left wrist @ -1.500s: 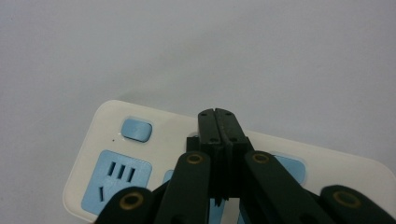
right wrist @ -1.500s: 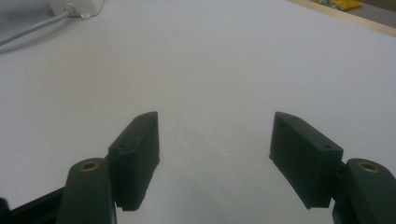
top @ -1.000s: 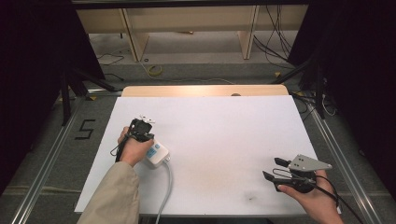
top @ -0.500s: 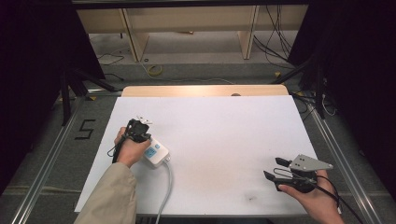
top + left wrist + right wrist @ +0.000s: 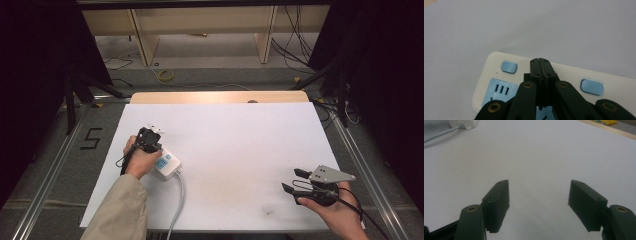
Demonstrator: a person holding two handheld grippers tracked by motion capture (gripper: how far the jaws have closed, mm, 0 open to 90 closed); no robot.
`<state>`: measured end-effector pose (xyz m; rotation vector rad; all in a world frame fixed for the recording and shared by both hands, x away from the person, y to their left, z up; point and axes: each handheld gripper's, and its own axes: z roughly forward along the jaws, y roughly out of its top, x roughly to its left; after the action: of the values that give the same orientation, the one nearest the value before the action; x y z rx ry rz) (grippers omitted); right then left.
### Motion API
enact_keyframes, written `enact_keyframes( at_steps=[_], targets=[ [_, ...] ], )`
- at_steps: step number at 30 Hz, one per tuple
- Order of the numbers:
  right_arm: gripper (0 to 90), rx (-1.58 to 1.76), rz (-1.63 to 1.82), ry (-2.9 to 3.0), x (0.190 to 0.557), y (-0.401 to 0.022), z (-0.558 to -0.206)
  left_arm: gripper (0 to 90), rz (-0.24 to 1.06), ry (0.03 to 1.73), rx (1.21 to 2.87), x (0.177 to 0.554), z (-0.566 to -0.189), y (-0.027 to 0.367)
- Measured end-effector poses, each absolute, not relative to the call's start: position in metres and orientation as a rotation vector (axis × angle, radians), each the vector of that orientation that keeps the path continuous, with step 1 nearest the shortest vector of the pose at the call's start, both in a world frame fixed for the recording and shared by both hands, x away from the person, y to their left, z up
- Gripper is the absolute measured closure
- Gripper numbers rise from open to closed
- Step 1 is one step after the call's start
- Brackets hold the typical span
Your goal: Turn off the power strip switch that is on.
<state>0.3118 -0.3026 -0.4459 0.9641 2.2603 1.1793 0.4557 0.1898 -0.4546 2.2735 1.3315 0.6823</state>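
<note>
Presently, I list what sits before me on the table (image 5: pixel 240 135), a white sheet over a wooden top whose far edge shows as a pale strip.

Item one: power strip (image 5: pixel 165 164), white with blue panels. It lies on the left half of the table, toward the near side, set at a slant. In the left gripper view I see two blue buttons on its top, one (image 5: pixel 509 67) at the left and one (image 5: pixel 592 86) at the right, and a blue socket face (image 5: pixel 499 92) with three slots beside the left one.

Item two: grey cable (image 5: pixel 175 210), running from the near end of the power strip toward the near edge of the table. The right gripper view shows it leaving the strip's end at the far left corner.

Item three: left tool (image 5: pixel 150 136), held in my left hand (image 5: pixel 139 160), directly over the far end of the power strip. Its jaws are pressed together with nothing between them, tips pointing down between the two buttons; whether the tips touch the strip I cannot tell.

Item four: right tool (image 5: pixel 295 181), held in my right hand (image 5: pixel 336 211) at the near right of the table, well apart from the power strip. Its jaws stand wide, bare table between them, grey three-cornered plate (image 5: pixel 331 175) on top.
</note>
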Motion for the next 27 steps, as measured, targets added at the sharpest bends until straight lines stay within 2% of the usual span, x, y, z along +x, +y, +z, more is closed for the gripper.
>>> enact_keyframes(
  at_steps=[9,12,27],
  targets=[
    [33.7,0.960,1.178,2.266,0.3127,-0.2996,-0.4460,90.0,0.630,1.326,2.230,0.4576,-0.4543,0.1874],
    [33.7,0.956,1.182,2.262,0.3122,-0.3008,-0.4460,90.0,0.664,1.307,2.266,0.4570,-0.4541,0.1837],
    [33.7,0.958,1.180,2.261,0.3099,-0.3010,-0.4451,90.0,0.648,1.323,2.259,0.4555,-0.4550,0.1839]
  ],
)
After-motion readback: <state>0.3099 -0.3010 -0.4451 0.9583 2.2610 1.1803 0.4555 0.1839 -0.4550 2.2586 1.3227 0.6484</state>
